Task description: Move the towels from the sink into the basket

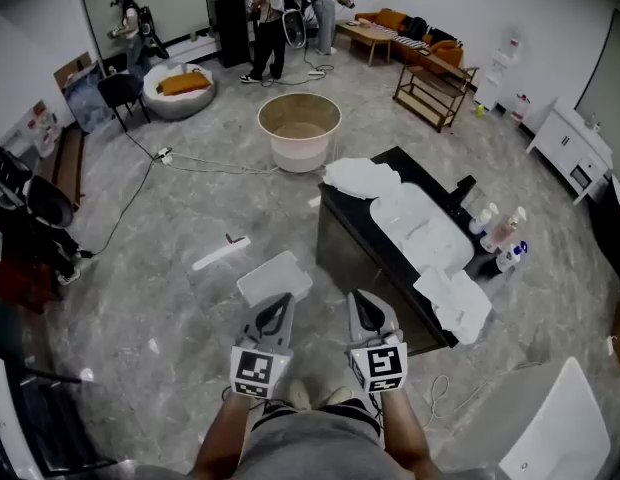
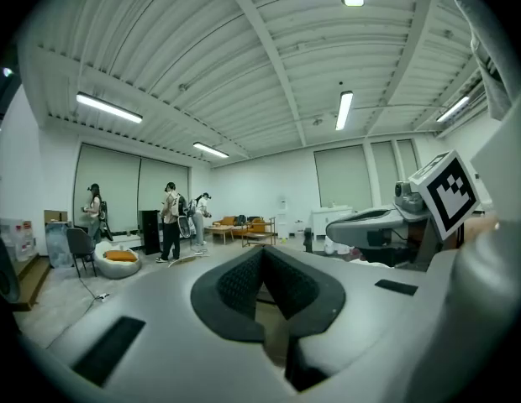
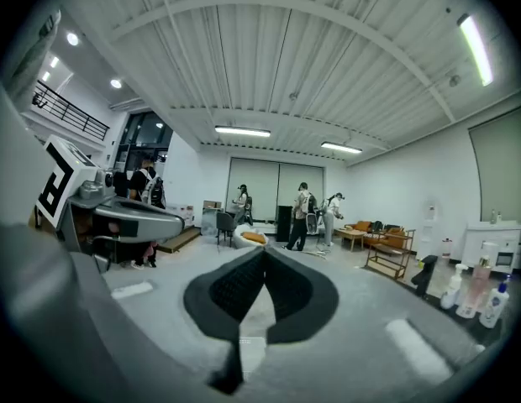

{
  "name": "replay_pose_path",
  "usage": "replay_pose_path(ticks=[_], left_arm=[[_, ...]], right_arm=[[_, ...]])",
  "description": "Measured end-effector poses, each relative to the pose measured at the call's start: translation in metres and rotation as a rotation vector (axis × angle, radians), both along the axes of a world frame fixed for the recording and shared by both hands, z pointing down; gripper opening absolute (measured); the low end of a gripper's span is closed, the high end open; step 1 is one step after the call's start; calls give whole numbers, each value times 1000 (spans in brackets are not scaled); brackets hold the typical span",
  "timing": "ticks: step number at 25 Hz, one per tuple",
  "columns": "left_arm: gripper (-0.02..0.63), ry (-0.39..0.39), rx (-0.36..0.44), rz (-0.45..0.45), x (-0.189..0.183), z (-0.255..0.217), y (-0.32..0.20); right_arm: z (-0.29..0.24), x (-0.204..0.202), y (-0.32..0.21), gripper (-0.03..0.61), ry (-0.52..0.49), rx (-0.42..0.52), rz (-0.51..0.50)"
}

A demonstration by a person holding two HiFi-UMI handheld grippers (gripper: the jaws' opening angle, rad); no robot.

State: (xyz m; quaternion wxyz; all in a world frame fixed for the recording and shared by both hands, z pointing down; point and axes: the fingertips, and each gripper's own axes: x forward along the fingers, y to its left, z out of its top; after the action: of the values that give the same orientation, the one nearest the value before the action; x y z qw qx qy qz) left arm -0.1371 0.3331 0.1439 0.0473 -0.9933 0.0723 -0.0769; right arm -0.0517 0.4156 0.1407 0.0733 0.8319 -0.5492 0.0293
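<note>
Starting condition, head view: left hand-held gripper [image 1: 278,303] and right hand-held gripper [image 1: 363,300] are empty. The towels [image 1: 422,226] lie ahead-right of them on the sink surface [image 1: 342,213]. The basket [image 1: 299,156], farther ahead, shows no towel.
Left gripper view: jaws together, nothing between.
Right gripper view: same.
Judgement: transfer not begun.

Far left: pale beanbag [image 1: 160,103] with orange cushion [image 1: 183,83], black chair [image 1: 120,90] just beside it. Far centre: people [image 1: 271,23] stood by a black cabinet [image 1: 231,28]. Far right: orange sofa [image 1: 410,30], wooden rack [image 1: 433,93] nearer. White cabinet [image 1: 570,148] sat right. Cable [image 1: 205,165] ran across the floor [image 1: 170,228]; white tray [image 1: 275,278] lay near.
</note>
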Motion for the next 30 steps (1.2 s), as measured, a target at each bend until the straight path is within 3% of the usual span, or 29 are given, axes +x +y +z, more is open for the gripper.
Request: replay_pose_path(ticks=[8,19,30], left_arm=[[9,23,-23,201,52,7,43],[9,-1,-46,491,132,25,135],[9,-39,-77,646,223,45,229]], right_arm=[[7,36,60,0,3,-3,229],[18,88,179,0,3,-43,536],[37,160,280,0,-21,-78,681]])
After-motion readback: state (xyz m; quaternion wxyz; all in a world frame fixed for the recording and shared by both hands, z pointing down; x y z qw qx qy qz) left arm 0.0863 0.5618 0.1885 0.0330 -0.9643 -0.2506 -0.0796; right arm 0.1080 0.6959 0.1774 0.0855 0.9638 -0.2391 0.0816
